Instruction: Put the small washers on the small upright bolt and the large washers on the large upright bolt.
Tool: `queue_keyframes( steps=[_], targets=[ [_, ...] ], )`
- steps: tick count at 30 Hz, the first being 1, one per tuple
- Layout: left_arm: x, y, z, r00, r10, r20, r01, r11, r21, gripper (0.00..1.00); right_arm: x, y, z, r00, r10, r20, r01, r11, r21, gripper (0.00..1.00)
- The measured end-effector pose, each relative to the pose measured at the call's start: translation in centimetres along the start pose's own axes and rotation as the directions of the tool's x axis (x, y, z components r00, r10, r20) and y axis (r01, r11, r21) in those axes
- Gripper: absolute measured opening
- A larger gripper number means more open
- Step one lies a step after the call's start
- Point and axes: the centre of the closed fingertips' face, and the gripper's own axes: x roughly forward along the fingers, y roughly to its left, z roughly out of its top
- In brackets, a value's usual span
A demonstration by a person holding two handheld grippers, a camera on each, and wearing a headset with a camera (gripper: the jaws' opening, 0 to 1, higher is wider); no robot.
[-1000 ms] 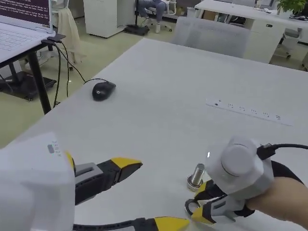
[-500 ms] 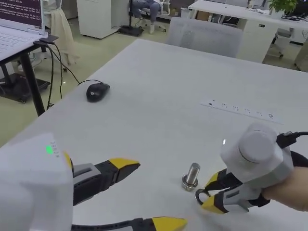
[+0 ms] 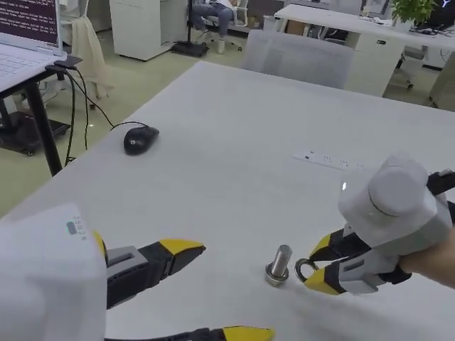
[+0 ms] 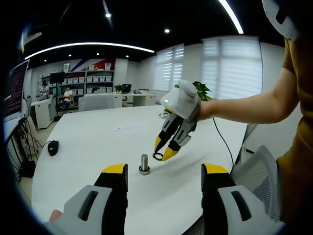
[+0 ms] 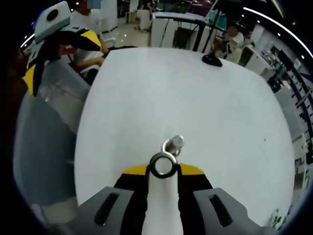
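A steel bolt (image 3: 279,264) stands upright on the white table (image 3: 234,170); it is also in the left gripper view (image 4: 144,163) and the right gripper view (image 5: 174,144). My right gripper (image 3: 313,268) is shut on a metal washer (image 3: 299,268), held just right of the bolt at about the height of its top. That washer (image 5: 153,165) sits between the yellow tips (image 5: 164,171), directly before the bolt. In the left gripper view the right gripper (image 4: 165,152) hangs with the washer (image 4: 154,156) beside the bolt. My left gripper (image 3: 213,290) is open and holds nothing, near the table's front-left (image 4: 165,171).
A black mouse (image 3: 140,139) lies at the table's left edge, and a white power strip (image 3: 323,160) lies farther back. A laptop (image 3: 28,35) sits on a side table to the left. A chair (image 3: 298,57) stands at the far edge.
The right gripper has risen with the washer and moved from in front of the bolt's base to beside its top. The left gripper has stayed open in place.
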Motion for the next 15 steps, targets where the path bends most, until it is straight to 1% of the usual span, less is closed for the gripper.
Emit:
queue_keyframes(
  steps=[6, 11, 15],
  targets=[
    [0.1, 0.1, 0.3, 1.0, -0.003, -0.001, 0.003, 1.0, 0.006, 0.6, -0.4, -0.8, 1.4, 0.9998, -0.013, 0.018, 0.014, 1.0, -0.019, 0.22],
    [0.1, 0.3, 0.3, 1.0, -0.003, -0.003, 0.003, 1.0, 0.009, 0.6, 0.0, -1.5, 2.5, 0.9999, -0.011, 0.013, 0.011, 0.999, -0.05, 0.22],
    [0.1, 0.4, 0.3, 1.0, -0.002, -0.003, 0.002, 1.0, 0.006, 0.6, 0.4, -1.8, 3.0, 1.0, -0.004, 0.006, 0.004, 0.998, -0.068, 0.22]
  ],
)
